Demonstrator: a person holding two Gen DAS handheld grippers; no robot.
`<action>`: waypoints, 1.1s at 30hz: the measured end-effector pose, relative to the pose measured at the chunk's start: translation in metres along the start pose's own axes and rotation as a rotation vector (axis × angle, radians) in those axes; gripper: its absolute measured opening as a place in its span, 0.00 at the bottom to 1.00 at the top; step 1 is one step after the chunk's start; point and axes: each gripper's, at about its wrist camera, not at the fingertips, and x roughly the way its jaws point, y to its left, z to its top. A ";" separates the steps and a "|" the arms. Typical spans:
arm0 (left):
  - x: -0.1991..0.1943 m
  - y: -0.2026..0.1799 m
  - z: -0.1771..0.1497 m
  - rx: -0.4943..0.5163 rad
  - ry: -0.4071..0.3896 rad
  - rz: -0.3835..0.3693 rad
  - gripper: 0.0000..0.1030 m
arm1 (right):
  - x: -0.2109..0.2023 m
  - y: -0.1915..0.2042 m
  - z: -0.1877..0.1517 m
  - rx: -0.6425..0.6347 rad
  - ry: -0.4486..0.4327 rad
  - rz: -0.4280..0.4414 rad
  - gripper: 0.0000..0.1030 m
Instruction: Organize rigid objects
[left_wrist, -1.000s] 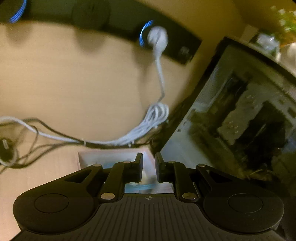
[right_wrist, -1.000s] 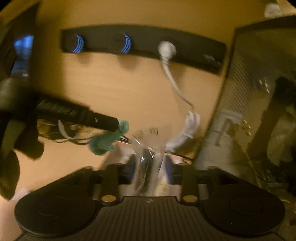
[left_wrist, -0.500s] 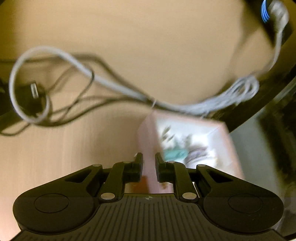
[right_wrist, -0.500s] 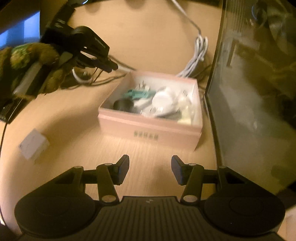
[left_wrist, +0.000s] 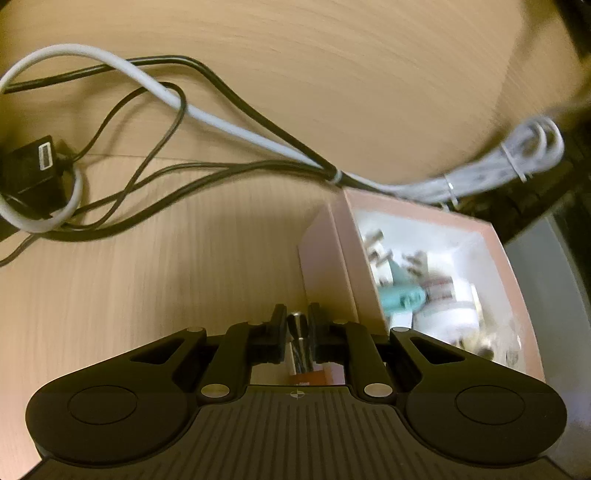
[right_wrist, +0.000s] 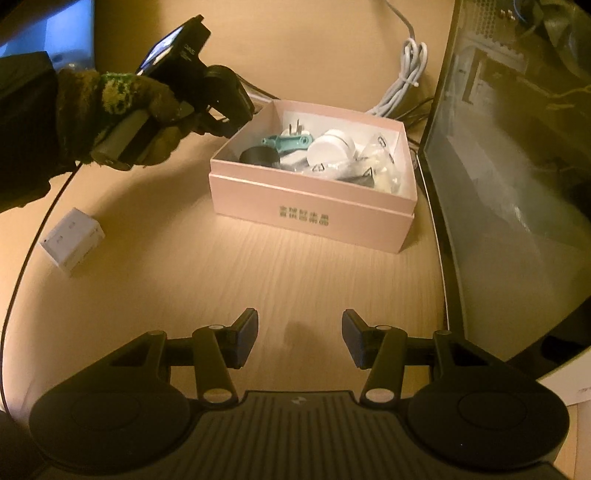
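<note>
One pink box (right_wrist: 310, 206), one white cube adapter (right_wrist: 72, 242), one teal plug (right_wrist: 286, 142), one coiled white cable (right_wrist: 404, 83)

Wooden desk (right_wrist: 295, 280), warm dim light, cables (left_wrist: 207, 122).

Bare desk (right_wrist: 295, 280) fronts the pink box (right_wrist: 310, 210); glass case (right_wrist: 498, 184) walls its right.

Box (right_wrist: 314, 218) on the desk (right_wrist: 258, 280)
Adapter (right_wrist: 72, 242) lies left of it, cables (right_wrist: 404, 79) behind, small parts (right_wrist: 332, 147) inside.
</note>
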 end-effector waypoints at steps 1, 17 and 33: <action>-0.004 -0.002 -0.004 0.018 0.002 -0.003 0.13 | 0.001 0.000 0.000 -0.001 0.001 0.000 0.49; -0.053 -0.005 -0.092 0.072 0.047 -0.080 0.13 | 0.008 0.039 0.008 -0.085 -0.005 0.061 0.49; -0.051 0.023 -0.036 -0.059 0.057 -0.151 0.16 | 0.009 0.044 0.009 -0.082 0.008 0.038 0.49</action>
